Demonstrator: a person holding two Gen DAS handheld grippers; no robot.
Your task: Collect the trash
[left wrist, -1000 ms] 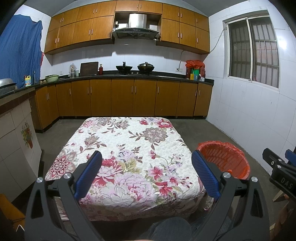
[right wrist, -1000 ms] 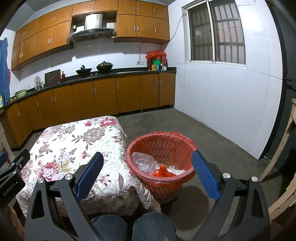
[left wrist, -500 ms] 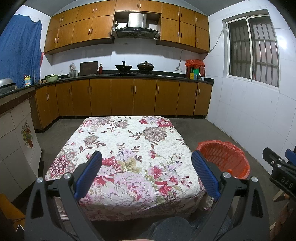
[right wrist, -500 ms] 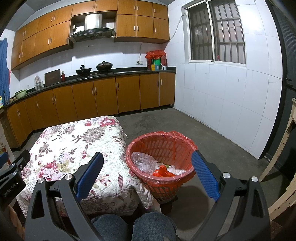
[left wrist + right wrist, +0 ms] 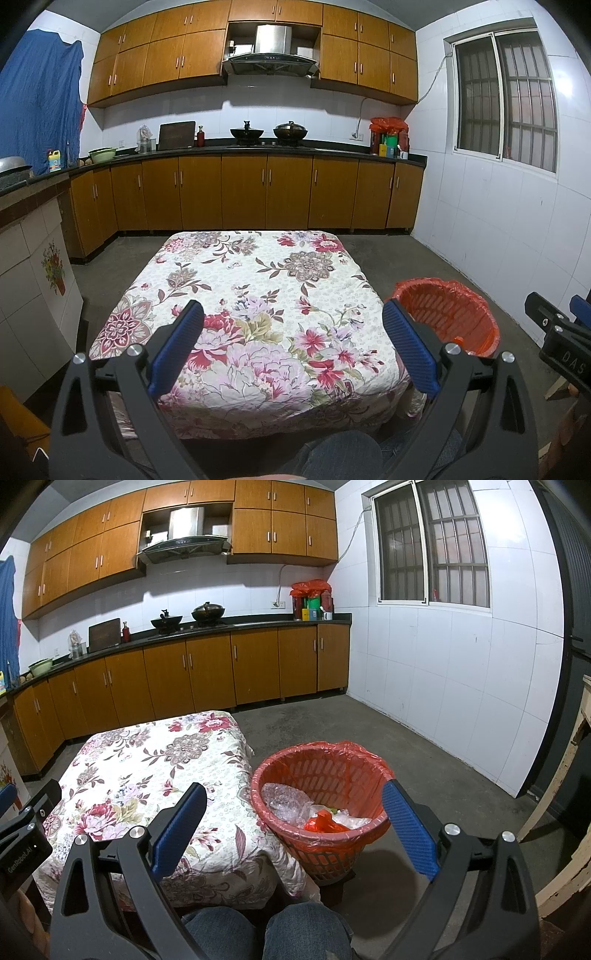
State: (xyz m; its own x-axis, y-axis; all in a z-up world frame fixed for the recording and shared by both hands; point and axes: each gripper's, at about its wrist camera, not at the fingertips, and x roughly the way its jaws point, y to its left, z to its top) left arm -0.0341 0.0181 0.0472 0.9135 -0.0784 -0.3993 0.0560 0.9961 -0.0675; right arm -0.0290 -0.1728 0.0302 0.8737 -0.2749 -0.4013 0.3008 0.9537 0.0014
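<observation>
An orange-red basket (image 5: 321, 801) lined with a red bag stands on the floor right of the low table; it also shows in the left wrist view (image 5: 448, 319). Inside lie clear crumpled plastic (image 5: 284, 799) and a red scrap (image 5: 323, 821). The table's floral cloth (image 5: 251, 314) carries no loose item that I can see. My left gripper (image 5: 291, 345) hangs open over the table's near edge. My right gripper (image 5: 293, 825) hangs open in front of the basket, nothing between its blue pads.
Wooden cabinets and a dark counter (image 5: 258, 147) with pots line the far wall. A white tiled wall (image 5: 461, 701) bounds the right side. The person's knees in jeans (image 5: 266, 934) sit below. Bare concrete floor (image 5: 424, 775) surrounds the basket.
</observation>
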